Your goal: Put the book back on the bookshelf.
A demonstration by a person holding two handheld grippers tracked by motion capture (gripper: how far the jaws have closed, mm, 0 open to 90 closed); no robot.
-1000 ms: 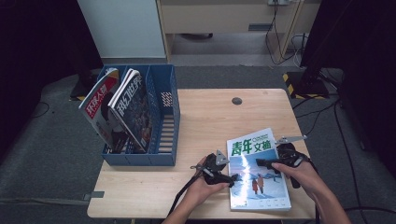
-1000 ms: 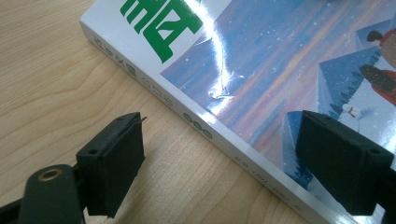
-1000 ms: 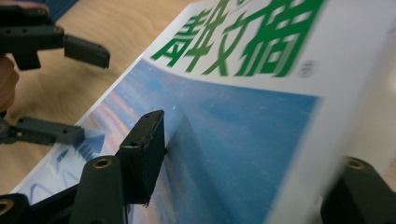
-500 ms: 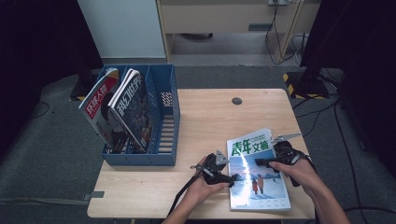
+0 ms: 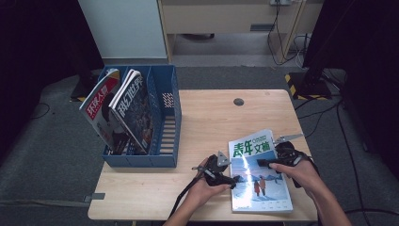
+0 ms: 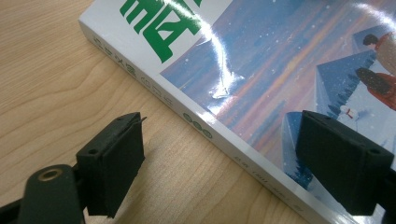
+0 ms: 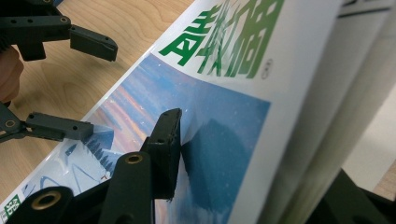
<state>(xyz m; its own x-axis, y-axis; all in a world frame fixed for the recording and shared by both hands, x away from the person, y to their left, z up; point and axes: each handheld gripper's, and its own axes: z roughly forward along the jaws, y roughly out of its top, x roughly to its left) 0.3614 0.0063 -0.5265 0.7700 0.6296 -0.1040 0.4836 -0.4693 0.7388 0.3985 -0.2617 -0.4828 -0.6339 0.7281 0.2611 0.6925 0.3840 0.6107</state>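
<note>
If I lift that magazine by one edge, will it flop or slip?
The magazine will probably sag: its pages already curve where the right gripper lifts the edge. The glossy cover glares, so it may slip. The thin spine suggests it's light.

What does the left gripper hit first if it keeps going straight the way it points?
Most likely the magazine: the left gripper stands open astride its spine edge on the table, one jaw over the wood, one over the cover. How near it is cannot be judged.

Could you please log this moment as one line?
right gripper: shut on magazine edge | left gripper: open, straddling spine | magazine: on table
</note>
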